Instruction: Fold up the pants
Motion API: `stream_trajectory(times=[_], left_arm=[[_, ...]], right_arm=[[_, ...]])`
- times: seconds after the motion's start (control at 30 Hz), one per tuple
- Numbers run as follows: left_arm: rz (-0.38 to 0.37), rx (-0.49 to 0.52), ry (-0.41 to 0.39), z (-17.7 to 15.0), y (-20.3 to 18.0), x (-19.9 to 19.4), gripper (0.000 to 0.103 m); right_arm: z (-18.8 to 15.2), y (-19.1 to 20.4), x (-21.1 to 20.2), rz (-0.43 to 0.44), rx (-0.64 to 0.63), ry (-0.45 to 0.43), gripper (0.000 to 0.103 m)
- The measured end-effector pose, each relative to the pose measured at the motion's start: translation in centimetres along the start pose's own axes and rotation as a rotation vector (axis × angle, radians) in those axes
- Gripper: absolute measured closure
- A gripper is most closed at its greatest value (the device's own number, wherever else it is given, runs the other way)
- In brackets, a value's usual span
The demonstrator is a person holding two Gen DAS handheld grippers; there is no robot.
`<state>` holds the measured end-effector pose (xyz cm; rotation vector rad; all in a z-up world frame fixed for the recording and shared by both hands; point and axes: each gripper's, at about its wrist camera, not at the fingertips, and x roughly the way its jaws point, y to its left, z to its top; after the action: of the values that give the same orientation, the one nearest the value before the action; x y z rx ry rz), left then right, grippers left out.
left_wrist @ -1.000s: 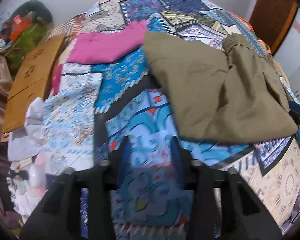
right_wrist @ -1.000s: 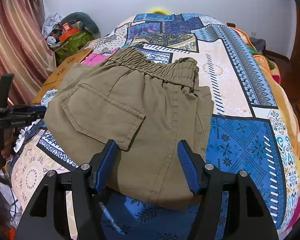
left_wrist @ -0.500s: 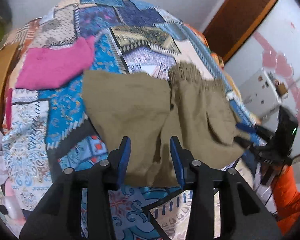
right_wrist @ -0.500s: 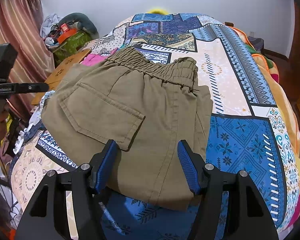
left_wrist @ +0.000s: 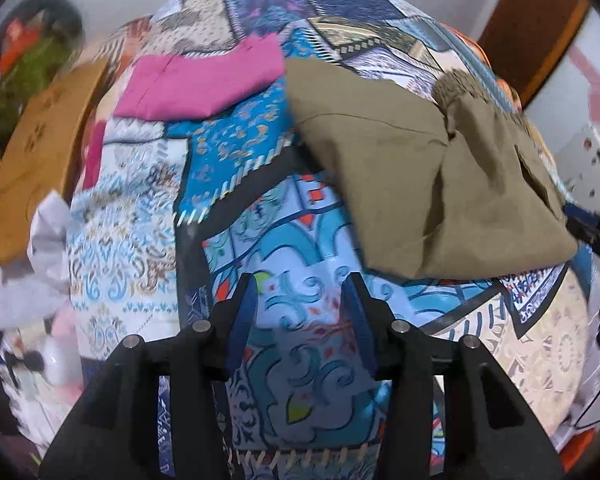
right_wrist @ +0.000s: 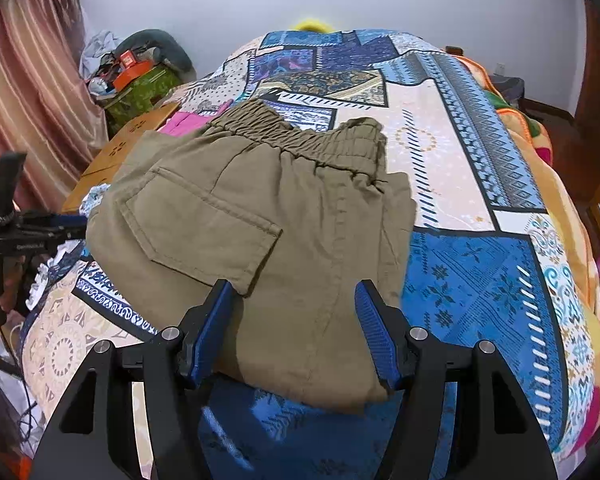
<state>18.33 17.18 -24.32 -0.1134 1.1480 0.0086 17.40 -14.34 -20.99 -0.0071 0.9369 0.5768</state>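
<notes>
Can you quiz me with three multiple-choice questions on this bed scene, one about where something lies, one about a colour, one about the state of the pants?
1. Where does the pink cloth lie relative to the olive pants in the left wrist view?
A. To their left, on the bedspread
B. On top of them
C. Between the left tongs

2. What colour are the pads of the right tongs?
A. Red
B. Blue
C. Yellow

3. In what state are the olive pants?
A. Hanging from the right tongs
B. Spread out at full length
C. Folded over, lying on the patchwork bedspread

Answers: 1 A, the pink cloth lies left of the pants on the bedspread. 2 B, both pads show blue. 3 C, the layers overlap below the elastic waistband, and neither tongs grip them.
</notes>
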Motion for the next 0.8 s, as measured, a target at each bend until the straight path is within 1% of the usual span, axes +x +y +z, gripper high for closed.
stream_trajectory(times=[0.07,0.17,0.2,0.23,0.33,0.4,0.43,0.5,0.6,0.7,0.8], left_arm=[[-0.006,-0.007,-0.035,0.4,0.0,-0.9,0.057],[-0.049,-0.018,-0.092,1.7,-0.3,-2.0,0.057],[-0.066,-0.018,-0.101,2.2,-0.6,-2.2,0.055],[-0.075,-0.019,-0.104,2.7,-1.1,-2.0,0.053],[-0.116,-0.030,-0.087,4.3,-2.1,-0.4,0.051],[-0.128,-0.037,-0.063,4.8,-2.3,0.9,0.052],[-0.136,-0.048,-0.038,5.2,-2.4,2.0,0.051],[-0.161,-0.068,-0.015,5.5,-2.4,3.1,0.051],[-0.177,-0.062,-0.026,6.0,-3.0,3.5,0.051],[-0.179,-0.043,-0.026,6.6,-3.6,3.7,0.051],[-0.170,-0.028,-0.033,7.1,-4.1,4.0,0.052]], right_arm=[[-0.2,-0.4,-0.9,-0.008,0.018,-0.012,0.044],[0.0,-1.4,-1.7,-0.074,0.030,-0.015,0.044],[0.1,-1.7,-1.9,-0.086,0.036,-0.016,0.044],[0.2,-2.3,-2.2,-0.099,0.049,-0.021,0.044],[0.4,-3.6,-2.5,-0.125,0.097,-0.023,0.044],[0.4,-4.4,-2.2,-0.102,0.144,-0.021,0.044],[0.4,-4.7,-2.0,-0.085,0.166,-0.014,0.044],[0.4,-5.2,-0.9,-0.058,0.199,0.010,0.044],[0.5,-5.4,0.8,-0.032,0.218,0.044,0.044],[0.9,-5.7,2.1,0.006,0.244,0.051,0.040],[1.2,-6.2,3.1,0.058,0.277,0.050,0.038]])
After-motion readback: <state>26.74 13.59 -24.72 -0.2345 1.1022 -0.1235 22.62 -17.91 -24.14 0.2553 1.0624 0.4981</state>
